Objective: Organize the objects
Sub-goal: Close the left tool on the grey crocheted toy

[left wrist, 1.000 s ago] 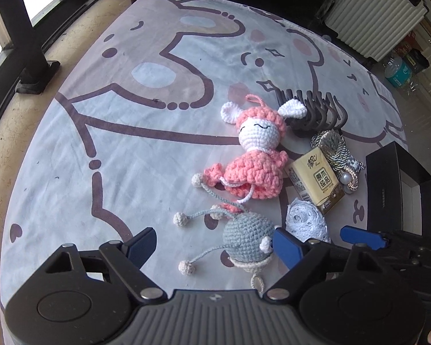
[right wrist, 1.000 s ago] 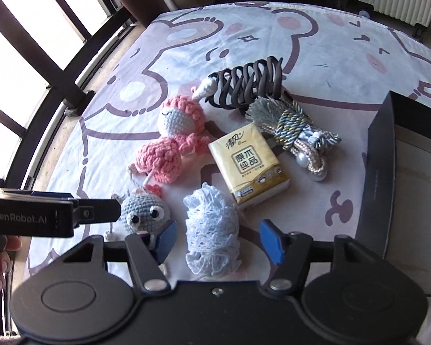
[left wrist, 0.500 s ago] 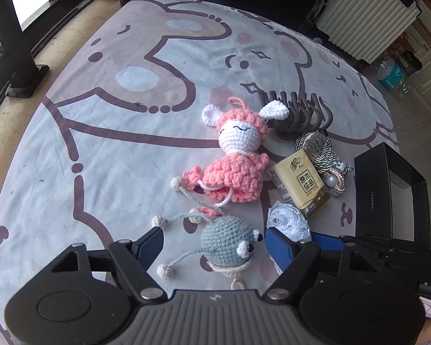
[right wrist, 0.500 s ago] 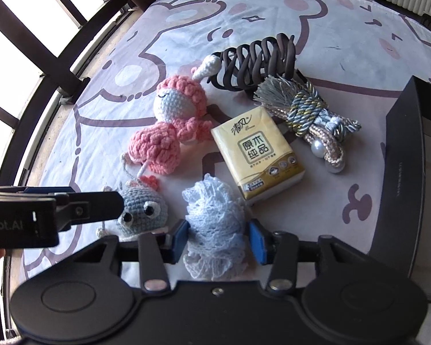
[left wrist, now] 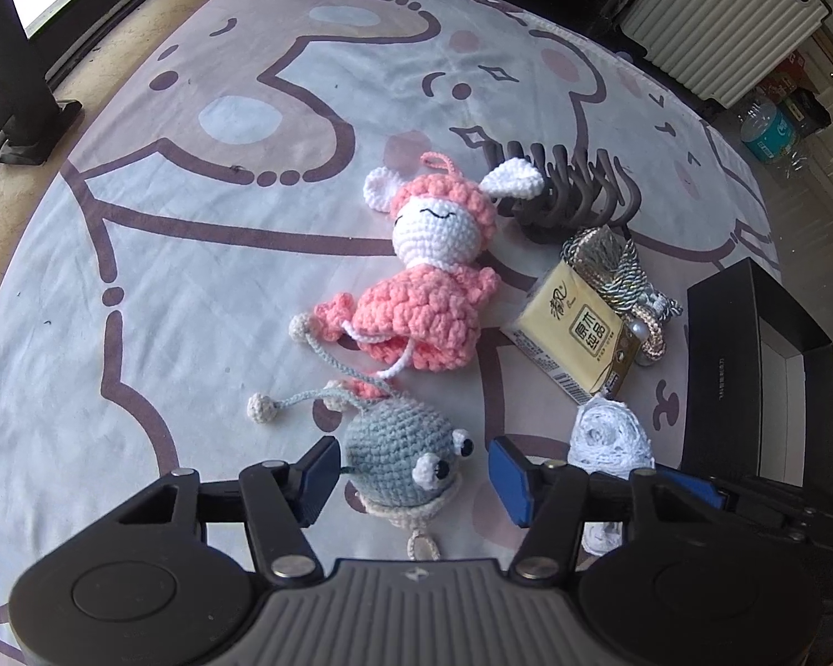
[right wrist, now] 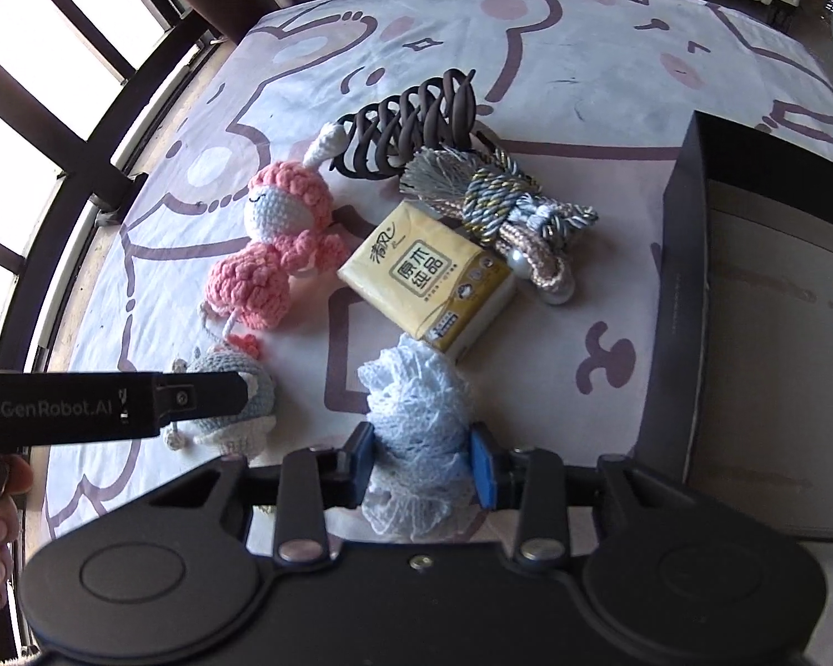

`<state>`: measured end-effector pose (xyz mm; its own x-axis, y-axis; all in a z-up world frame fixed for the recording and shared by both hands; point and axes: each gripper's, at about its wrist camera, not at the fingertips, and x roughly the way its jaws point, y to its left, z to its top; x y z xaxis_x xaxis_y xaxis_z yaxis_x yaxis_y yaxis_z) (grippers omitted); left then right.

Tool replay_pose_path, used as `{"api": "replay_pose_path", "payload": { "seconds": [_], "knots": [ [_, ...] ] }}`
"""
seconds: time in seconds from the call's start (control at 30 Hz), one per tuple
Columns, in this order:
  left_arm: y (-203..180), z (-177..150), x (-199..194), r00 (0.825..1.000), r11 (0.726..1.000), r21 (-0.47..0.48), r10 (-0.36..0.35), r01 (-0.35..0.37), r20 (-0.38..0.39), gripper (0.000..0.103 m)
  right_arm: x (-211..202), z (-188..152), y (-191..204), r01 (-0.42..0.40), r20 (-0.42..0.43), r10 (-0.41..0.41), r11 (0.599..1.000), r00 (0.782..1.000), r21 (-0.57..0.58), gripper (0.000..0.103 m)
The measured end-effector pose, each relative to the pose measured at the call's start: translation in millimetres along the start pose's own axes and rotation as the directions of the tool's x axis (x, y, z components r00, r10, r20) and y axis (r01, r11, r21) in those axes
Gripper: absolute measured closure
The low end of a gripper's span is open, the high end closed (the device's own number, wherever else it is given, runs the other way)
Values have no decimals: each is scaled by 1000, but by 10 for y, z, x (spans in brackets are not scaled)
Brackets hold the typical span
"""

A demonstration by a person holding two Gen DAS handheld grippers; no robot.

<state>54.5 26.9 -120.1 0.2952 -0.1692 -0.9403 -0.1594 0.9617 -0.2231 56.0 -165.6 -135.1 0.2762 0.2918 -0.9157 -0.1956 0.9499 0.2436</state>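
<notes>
The pale blue lace bundle (right wrist: 416,416) lies on the printed cloth (right wrist: 555,55) just in front of the yellow tissue pack (right wrist: 425,272), its long axis running away from the right gripper (right wrist: 422,460) — whose jaws have just been closing and now pinch its frilly sides. Beside it, the left gripper (left wrist: 414,480) has been closing too; its jaws bracket the grey crochet toy (left wrist: 400,460), one pad touching, the other short. The black box (right wrist: 749,305) waits to the right.
</notes>
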Motion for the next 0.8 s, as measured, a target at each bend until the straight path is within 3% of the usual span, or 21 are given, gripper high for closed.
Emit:
{"api": "replay_pose_path", "payload": {
  "seconds": [0.27, 0.57, 0.8],
  "knots": [
    [19, -15, 166, 999, 999, -16, 39, -39, -37, 45, -9, -66, -25, -12, -24, 12, 1000, 1000, -12, 66],
    [60, 7, 235, 999, 998, -64, 19, -21, -30, 48, 69, -88, 39, -34, -65, 31, 999, 997, -42, 66],
    [13, 14, 223, 999, 999, -18, 34, -35, -33, 50, 95, -85, 48, -38, -75, 34, 998, 997, -53, 66]
  ]
}}
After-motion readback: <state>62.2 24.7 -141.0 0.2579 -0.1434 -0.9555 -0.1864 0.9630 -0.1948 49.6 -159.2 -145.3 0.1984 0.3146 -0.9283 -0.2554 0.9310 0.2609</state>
